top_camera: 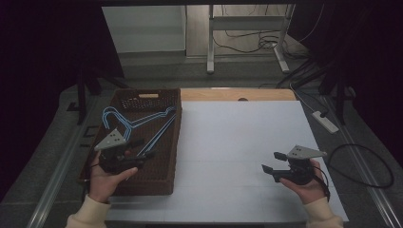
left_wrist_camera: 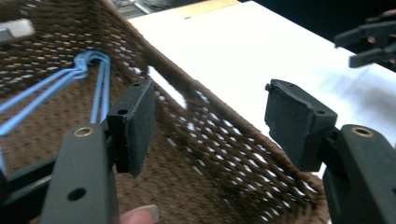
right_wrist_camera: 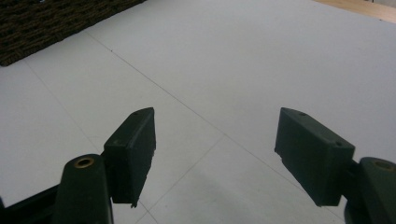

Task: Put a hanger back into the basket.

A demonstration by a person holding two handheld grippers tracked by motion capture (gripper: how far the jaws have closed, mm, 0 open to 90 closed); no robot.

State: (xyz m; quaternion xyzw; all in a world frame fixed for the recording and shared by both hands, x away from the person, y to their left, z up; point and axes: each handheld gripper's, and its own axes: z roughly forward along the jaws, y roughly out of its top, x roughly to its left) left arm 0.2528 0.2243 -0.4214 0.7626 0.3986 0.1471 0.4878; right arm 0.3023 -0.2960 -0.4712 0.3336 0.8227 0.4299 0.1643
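Observation:
A brown woven basket stands on the left part of the white table top. Several blue wire hangers lie in it. My left gripper hovers over the basket's near right part, open, nothing between its pads. In the left gripper view the open gripper straddles the basket's right wall, with the hangers beyond at the left and the right gripper far off. My right gripper is held open above the table's right side. Bare white surface lies under the right gripper.
A wooden strip runs along the table's far edge. On the floor to the right lie a white power strip and black cables. A metal desk frame stands beyond. The basket corner lies far left of the right gripper.

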